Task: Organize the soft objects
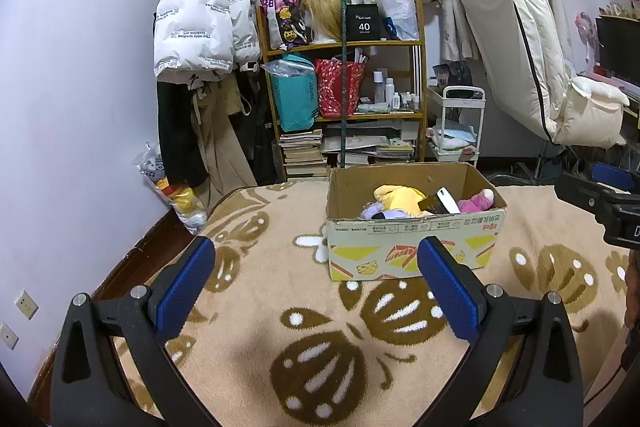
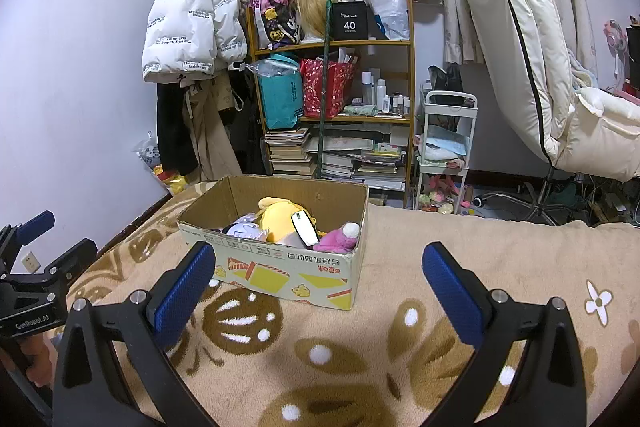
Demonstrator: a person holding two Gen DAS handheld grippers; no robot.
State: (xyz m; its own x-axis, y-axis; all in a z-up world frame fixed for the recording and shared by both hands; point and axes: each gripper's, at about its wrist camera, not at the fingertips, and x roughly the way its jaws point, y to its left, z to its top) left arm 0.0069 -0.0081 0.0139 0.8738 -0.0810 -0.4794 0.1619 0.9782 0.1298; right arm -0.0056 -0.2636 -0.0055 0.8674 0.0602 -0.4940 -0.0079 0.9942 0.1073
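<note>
An open cardboard box point(image 1: 412, 251) point(image 2: 280, 273) stands on the beige patterned blanket. Inside it lie a yellow plush point(image 1: 400, 197) point(image 2: 280, 221), a pink plush point(image 1: 478, 201) point(image 2: 338, 237), a lilac-and-white plush point(image 1: 380, 213) point(image 2: 244, 229) and a dark flat item with a white face point(image 1: 440, 203) point(image 2: 305, 229). My left gripper point(image 1: 316, 259) is open, hovering over the blanket in front of the box with nothing between its blue pads. My right gripper point(image 2: 318, 265) is open too, just short of the box's near right corner. Each gripper shows at the edge of the other's view.
The blanket point(image 1: 300, 347) point(image 2: 440, 327) covers a bed whose left edge runs along a white wall. Behind stand a cluttered wooden shelf point(image 1: 344, 83) point(image 2: 332, 83), hanging jackets point(image 1: 200, 19), a white cart point(image 2: 444, 151) and a cream chair point(image 2: 540, 67).
</note>
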